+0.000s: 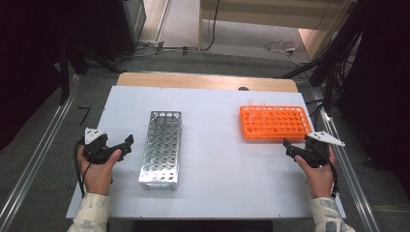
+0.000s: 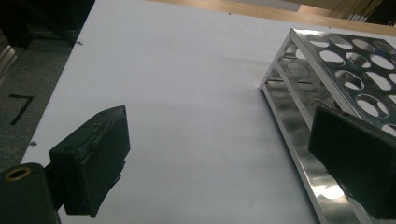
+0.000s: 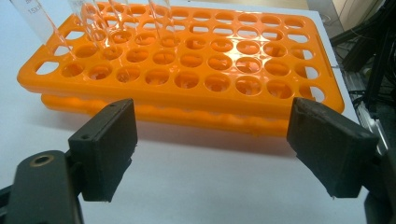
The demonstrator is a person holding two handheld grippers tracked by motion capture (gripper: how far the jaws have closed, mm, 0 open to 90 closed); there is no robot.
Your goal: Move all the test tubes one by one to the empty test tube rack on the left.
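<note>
Nearest the person, both tools rest low at the table's (image 1: 217,193) edges: the left gripper (image 1: 126,146) with jaws spread wide and holding nothing, just beside one metal rack (image 1: 161,149); the right gripper (image 1: 289,148) equally wide and empty, just in front of one orange rack (image 1: 274,123). Farther back, at that rack's far left corner, stand clear glass tubes (image 3: 159,21); I count about four, though glare blurs them. My worry: reaching over the near rows, a jaw could clip the rack's lip or a neighbouring tube and tip it, and thin glass may slip from a hasty pinch
</note>
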